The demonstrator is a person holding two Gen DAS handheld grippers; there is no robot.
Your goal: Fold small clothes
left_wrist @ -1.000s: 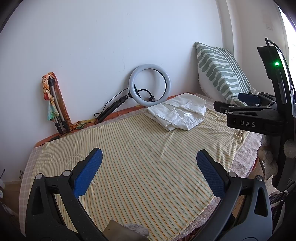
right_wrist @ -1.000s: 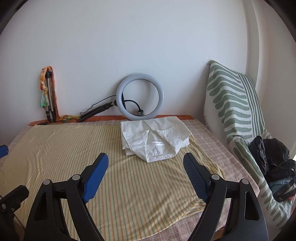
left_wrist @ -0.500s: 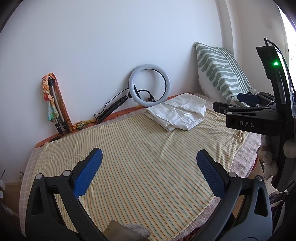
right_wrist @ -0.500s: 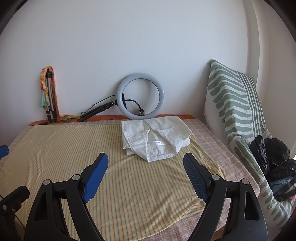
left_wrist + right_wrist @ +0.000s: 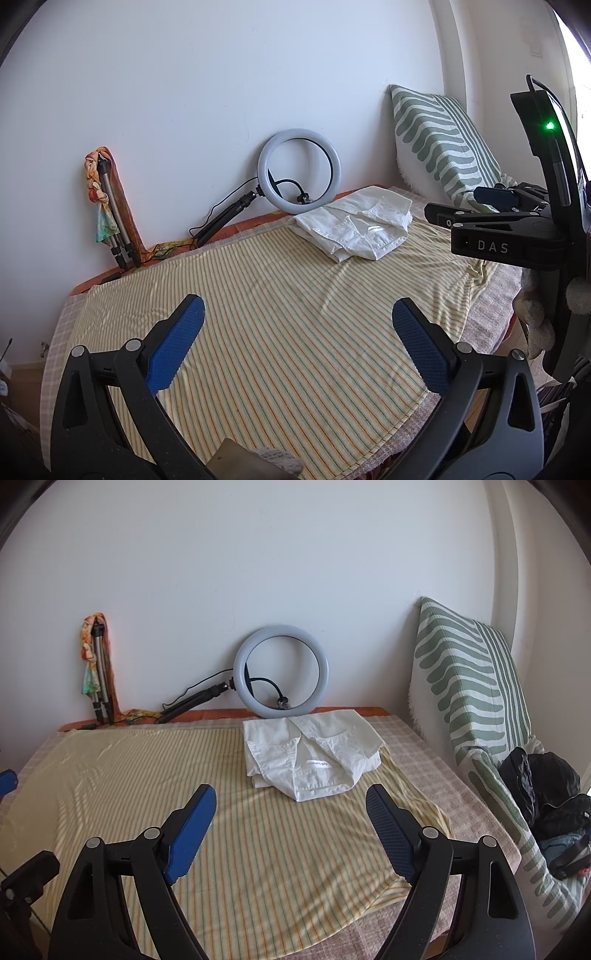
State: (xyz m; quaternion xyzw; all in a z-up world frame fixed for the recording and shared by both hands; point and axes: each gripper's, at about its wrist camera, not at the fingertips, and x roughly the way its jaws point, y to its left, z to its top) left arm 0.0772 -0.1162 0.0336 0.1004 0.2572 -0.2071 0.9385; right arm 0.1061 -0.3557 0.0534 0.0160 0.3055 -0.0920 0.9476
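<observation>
Both grippers, left gripper (image 5: 297, 319) and right gripper (image 5: 291, 805), hung wide open and empty above the striped sheet (image 5: 184, 775). One white shirt (image 5: 312, 755) lay folded near the ring light (image 5: 280, 672). Folding looked finished; no other garment showed.

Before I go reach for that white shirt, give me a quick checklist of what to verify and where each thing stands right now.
1. Left gripper open, holding nothing: ok.
2. Right gripper open, holding nothing: ok.
3. Shirt in view, nothing on top: ok.
4. Path over the striped sheet to the shirt free: ok.
5. Ring light apart from the shirt: cannot tell; it stands right behind.
6. Shirt fold finished: cannot tell.
</observation>
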